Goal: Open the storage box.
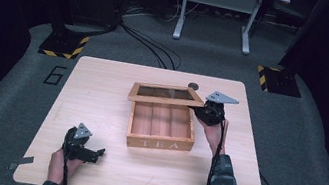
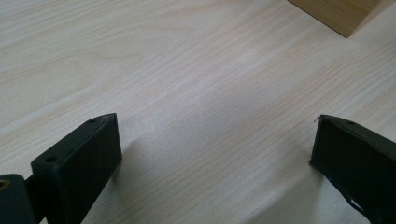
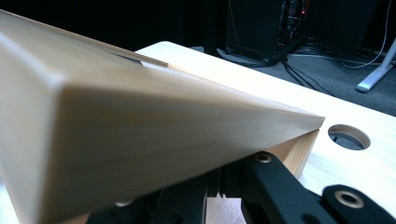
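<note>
Right gripper view puts the lid (image 3: 140, 135) so close that it is blurred and hides most of the tea box (image 3: 299, 151) behind it; whether the jaws grip the lid cannot be told. High view shows the right gripper (image 1: 206, 110) at the raised lid's near right corner, the box's three compartments bare beside it. Well off to its left, the left gripper (image 1: 94, 154) rests on the table (image 1: 102, 87), jaws spread wide around nothing.

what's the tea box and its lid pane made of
Tea box: looks like pale, unpainted wood, with visible grain and "TEA" lettered on the front. Lid: same wooden frame; its pane is see-through, glass or clear plastic, can't tell which.
</note>
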`<move>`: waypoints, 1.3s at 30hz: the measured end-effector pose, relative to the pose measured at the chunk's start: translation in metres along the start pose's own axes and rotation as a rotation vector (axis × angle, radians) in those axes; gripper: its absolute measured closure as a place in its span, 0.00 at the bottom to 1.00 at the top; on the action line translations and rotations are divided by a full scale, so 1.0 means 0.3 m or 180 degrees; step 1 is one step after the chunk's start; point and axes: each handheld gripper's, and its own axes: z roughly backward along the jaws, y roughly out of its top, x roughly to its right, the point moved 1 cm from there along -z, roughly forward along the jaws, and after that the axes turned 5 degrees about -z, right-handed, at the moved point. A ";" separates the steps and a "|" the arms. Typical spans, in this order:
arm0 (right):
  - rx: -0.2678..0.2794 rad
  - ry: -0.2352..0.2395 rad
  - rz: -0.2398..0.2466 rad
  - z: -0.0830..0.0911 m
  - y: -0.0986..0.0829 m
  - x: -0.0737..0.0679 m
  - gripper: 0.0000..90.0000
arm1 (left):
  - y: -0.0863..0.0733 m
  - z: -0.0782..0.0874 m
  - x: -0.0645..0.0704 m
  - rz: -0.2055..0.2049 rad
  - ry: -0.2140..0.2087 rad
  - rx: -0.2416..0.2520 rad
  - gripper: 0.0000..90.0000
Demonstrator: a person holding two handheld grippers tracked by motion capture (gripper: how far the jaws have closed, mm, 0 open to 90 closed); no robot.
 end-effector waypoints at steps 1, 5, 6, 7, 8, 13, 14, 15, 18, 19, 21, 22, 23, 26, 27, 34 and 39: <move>-0.0001 0.0001 0.0000 0.000 0.000 0.000 0.99 | 0.000 0.000 -0.001 -0.0017 -0.0004 -0.0003 0.02; -0.0009 -0.0007 0.0000 0.000 0.002 -0.001 0.99 | 0.000 0.000 0.000 -0.0005 0.0001 0.0000 0.02; -0.0009 -0.0006 0.0004 0.000 0.002 -0.001 0.99 | 0.000 0.000 0.000 0.0001 0.0000 0.0001 0.02; -0.0011 -0.0005 0.0003 0.000 0.002 -0.001 0.99 | 0.000 0.000 0.000 -0.0005 0.0001 0.0000 0.02; -0.0011 -0.0005 0.0003 0.000 0.002 -0.001 0.99 | 0.000 0.000 0.000 -0.0005 0.0001 0.0000 0.02; -0.0009 -0.0009 -0.0001 -0.002 0.001 0.000 0.99 | 0.000 0.000 -0.001 -0.0014 -0.0002 -0.0001 0.02; -0.0010 -0.0009 -0.0003 -0.002 0.001 -0.001 0.99 | 0.000 0.000 0.000 0.0001 0.0000 0.0001 0.02; -0.0010 -0.0009 -0.0003 -0.002 0.001 0.000 0.99 | 0.000 0.000 0.000 -0.0002 -0.0003 0.0001 0.02; -0.0016 -0.0011 -0.0015 -0.002 0.001 -0.001 0.99 | 0.000 0.000 0.000 -0.0004 0.0002 0.0001 0.02; -0.0014 -0.0011 -0.0014 -0.002 0.001 -0.001 0.99 | 0.000 0.000 0.000 -0.0005 0.0000 0.0000 0.02; -0.0017 -0.0013 -0.0014 -0.002 0.002 -0.001 0.99 | 0.000 0.000 0.000 -0.0005 0.0000 0.0000 0.02; -0.0014 -0.0013 -0.0011 -0.002 0.002 -0.001 0.99 | 0.000 0.000 0.000 -0.0005 0.0001 0.0000 0.02; -0.0015 -0.0011 -0.0017 -0.002 0.002 -0.001 0.99 | 0.000 0.000 0.000 0.0001 0.0000 0.0002 0.02; -0.0015 -0.0012 -0.0016 -0.002 0.002 -0.001 0.99 | 0.000 0.000 0.000 -0.0004 0.0001 0.0000 0.02; -0.0014 -0.0012 -0.0017 -0.002 0.003 -0.001 0.99 | 0.000 0.000 0.001 0.0014 -0.0001 0.0003 0.02; -0.0004 -0.0019 0.0007 -0.003 0.009 0.001 0.99 | 0.000 0.000 0.000 0.0003 -0.0005 0.0000 0.02; -0.0003 -0.0020 0.0010 -0.004 0.011 0.001 0.99 | 0.000 0.000 -0.001 -0.0015 -0.0004 -0.0003 0.02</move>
